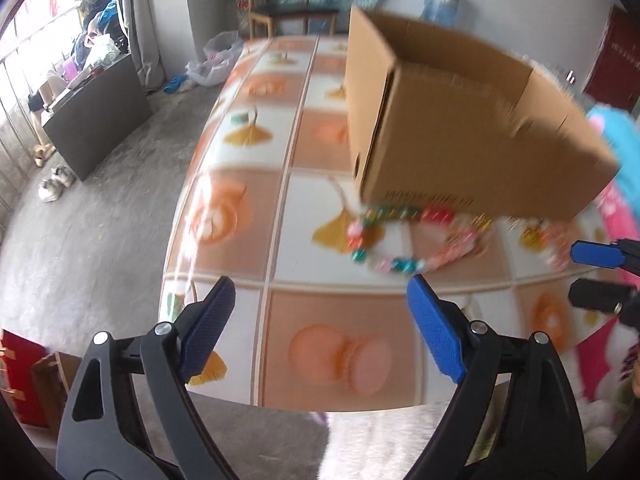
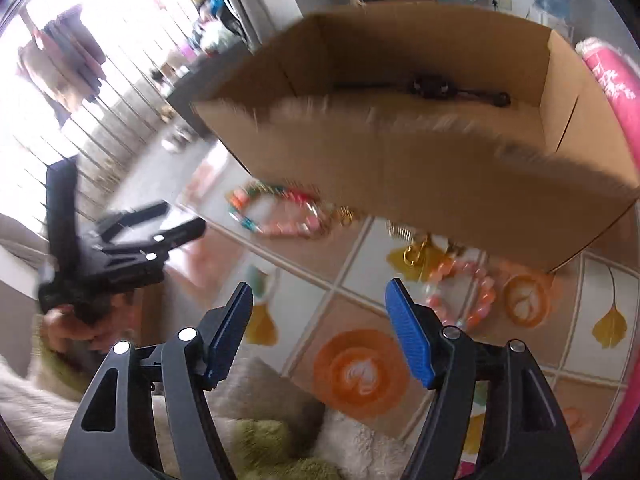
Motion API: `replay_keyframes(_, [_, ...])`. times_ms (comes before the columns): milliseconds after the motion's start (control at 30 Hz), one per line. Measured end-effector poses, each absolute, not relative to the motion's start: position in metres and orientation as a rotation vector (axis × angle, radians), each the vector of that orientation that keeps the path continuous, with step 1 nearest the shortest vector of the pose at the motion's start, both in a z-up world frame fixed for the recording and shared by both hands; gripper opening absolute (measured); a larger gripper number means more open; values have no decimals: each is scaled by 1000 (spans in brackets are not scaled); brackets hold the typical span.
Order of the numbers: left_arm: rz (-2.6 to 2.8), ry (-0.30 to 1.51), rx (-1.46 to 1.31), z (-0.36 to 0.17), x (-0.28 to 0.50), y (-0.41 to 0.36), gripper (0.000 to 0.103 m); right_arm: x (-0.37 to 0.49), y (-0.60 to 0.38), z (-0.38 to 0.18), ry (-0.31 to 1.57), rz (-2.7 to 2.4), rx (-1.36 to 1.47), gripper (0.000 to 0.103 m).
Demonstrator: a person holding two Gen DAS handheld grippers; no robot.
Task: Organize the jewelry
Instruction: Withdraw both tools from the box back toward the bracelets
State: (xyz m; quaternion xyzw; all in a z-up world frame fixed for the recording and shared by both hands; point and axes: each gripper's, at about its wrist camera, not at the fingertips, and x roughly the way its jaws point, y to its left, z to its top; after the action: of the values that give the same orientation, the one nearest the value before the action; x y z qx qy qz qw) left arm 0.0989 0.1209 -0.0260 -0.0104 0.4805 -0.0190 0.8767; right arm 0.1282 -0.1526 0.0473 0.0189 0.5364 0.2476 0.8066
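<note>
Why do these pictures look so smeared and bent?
Left wrist view: motion blur smears the cardboard box and the bead necklace, and the fisheye lens bows the table. Right wrist view: the box edge streaks, and the window is washed out white.

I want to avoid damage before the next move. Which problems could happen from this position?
The multicolored bead bracelet lies against the cardboard box, so a wide-open left gripper might nudge the box. The pink bead bracelet with its gold clasp sits near the box too, and the right gripper could snag it. Motion blur makes aiming uncertain.
</note>
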Motion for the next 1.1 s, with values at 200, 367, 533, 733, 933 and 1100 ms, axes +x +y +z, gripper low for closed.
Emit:
replay_keyframes(200, [-13, 1055, 27, -50, 103, 118, 85, 128, -123, 21, 1152, 489, -81, 67])
replay_keyframes(367, [15, 1046, 16, -51, 102, 119, 95, 127, -109, 10, 1132, 464, -167, 73])
replay_keyframes(533, [20, 1039, -4, -51, 102, 121, 95, 123, -95, 8, 1103, 461, -222, 83])
replay_keyframes(733, [12, 1037, 4, -51, 103, 120, 95, 116, -89, 4, 1103, 480, -236, 96])
replay_keyframes(933, [8, 1048, 7, -52, 108, 119, 95, 115, -93, 3, 1101, 474, -201, 97])
replay_keyframes(1100, [4, 1046, 9, -49, 107, 117, 95, 115, -92, 4, 1098, 454, -224, 97])
